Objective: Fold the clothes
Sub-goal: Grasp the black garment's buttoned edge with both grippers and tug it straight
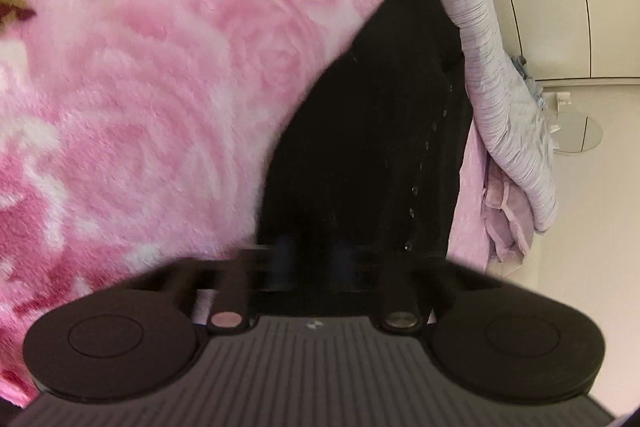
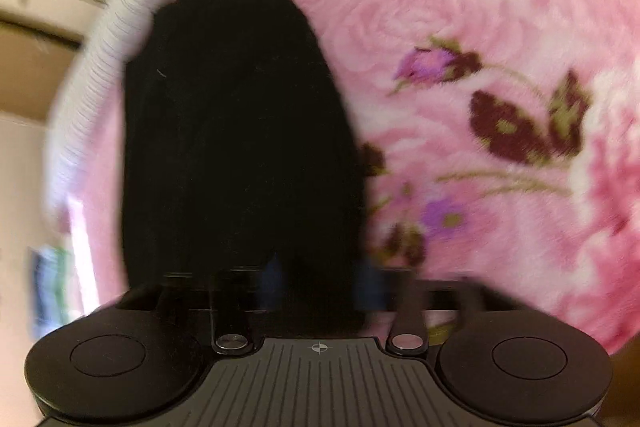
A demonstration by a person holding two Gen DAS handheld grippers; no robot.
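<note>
black garment (image 1: 360, 131) | buttoned | spread lengthwise | on pink floral blanket (image 1: 140, 87)

You see a black garment (image 1: 372, 131) on a pink rose-patterned blanket (image 1: 160, 67) with maroon leaves and purple buds; beside it, perhaps pale lilac, striped bedding (image 1: 500, 99).

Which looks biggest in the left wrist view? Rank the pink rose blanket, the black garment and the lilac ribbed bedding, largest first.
1. Pink rose blanket, filling most of the view.
2. Black garment.
3. Lilac ribbed bedding, a narrow strip along the bed edge. It lies farther from the camera, so its true size is unsure.
</note>
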